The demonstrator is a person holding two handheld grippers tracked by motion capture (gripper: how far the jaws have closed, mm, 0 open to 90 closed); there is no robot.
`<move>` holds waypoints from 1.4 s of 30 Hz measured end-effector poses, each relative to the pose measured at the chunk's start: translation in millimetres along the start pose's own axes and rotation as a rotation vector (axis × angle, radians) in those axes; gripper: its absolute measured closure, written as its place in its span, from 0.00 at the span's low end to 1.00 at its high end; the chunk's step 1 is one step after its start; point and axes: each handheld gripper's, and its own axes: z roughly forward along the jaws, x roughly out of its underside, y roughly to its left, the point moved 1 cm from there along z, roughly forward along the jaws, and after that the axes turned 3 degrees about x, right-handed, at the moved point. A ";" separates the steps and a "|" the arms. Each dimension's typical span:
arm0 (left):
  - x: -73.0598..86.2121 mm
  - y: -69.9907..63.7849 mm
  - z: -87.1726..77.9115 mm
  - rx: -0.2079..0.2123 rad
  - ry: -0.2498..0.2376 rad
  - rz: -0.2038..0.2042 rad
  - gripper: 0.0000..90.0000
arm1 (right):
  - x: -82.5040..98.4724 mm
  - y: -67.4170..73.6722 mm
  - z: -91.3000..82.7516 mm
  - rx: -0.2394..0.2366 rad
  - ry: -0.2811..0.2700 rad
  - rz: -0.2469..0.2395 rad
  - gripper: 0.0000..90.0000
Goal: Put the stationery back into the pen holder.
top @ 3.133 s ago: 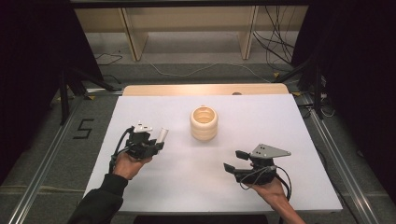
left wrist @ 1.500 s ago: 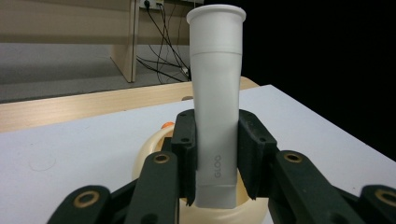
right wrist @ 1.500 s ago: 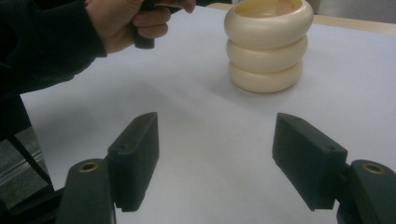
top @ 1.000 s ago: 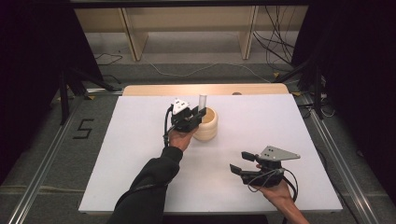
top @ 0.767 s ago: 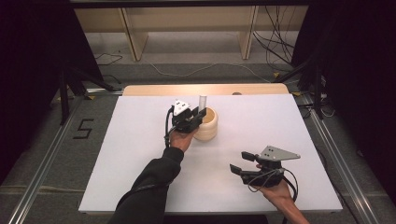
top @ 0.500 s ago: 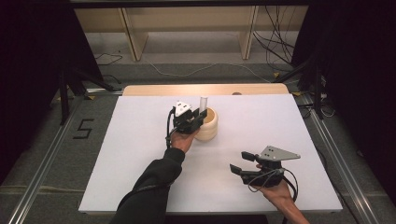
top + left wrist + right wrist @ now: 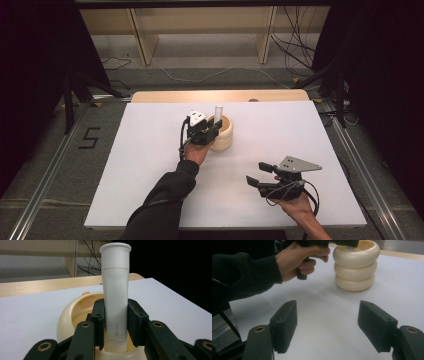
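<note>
Left side of the bench [image 7: 140, 165]: white top, bare here apart from a dark-sleeved forearm reaching in from the near edge.

Left hand-held gripper [image 7: 212, 131] sits at the near-left rim of a cream holder [image 7: 225, 134], held out over the middle of the bench. Its jaws are clamped on a white tube [image 7: 116, 290]. In the left gripper view the tube stands upright between the two black pads, gripped low on its body, flared cap end up, faint lettering "GLOO" near the bottom. The tube's lower end dips into the holder's open mouth; whether it touches the inside I cannot tell. A small orange bit [image 7: 85, 293] shows at the holder's far rim; too small to identify.

The holder is a ribbed pot of three stacked rounded rings, standing upright on the bench, seen clearly from the right gripper view [image 7: 356, 265]. The left hand [image 7: 300, 260] wraps the grip handle just beside it.

Right side: right hand-held gripper [image 7: 260, 175] rests low near the front edge of the bench, well apart from the holder, grey three-cornered plate on top. Its jaws are spread wide, nothing between them, only bare white surface. Cable loops back toward the wrist.
</note>
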 end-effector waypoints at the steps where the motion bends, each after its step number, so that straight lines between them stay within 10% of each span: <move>1: -0.4 -0.6 -0.5 -0.001 0.004 0.003 0.76 | -0.1 -0.1 0.0 -0.001 -0.001 -0.002 0.36; 7: -12.5 -4.7 -10.4 0.008 0.003 0.009 0.42 | -0.3 -0.9 -0.9 0.002 -0.003 0.000 0.36; 12: -24.8 -7.9 -22.1 0.016 0.028 0.028 0.34 | -0.3 -1.0 -0.7 0.003 -0.003 0.001 0.36; 42: -14.1 -2.0 -105.5 0.186 0.175 0.075 0.23 | 0.9 -2.1 0.1 -0.002 -0.008 0.024 0.35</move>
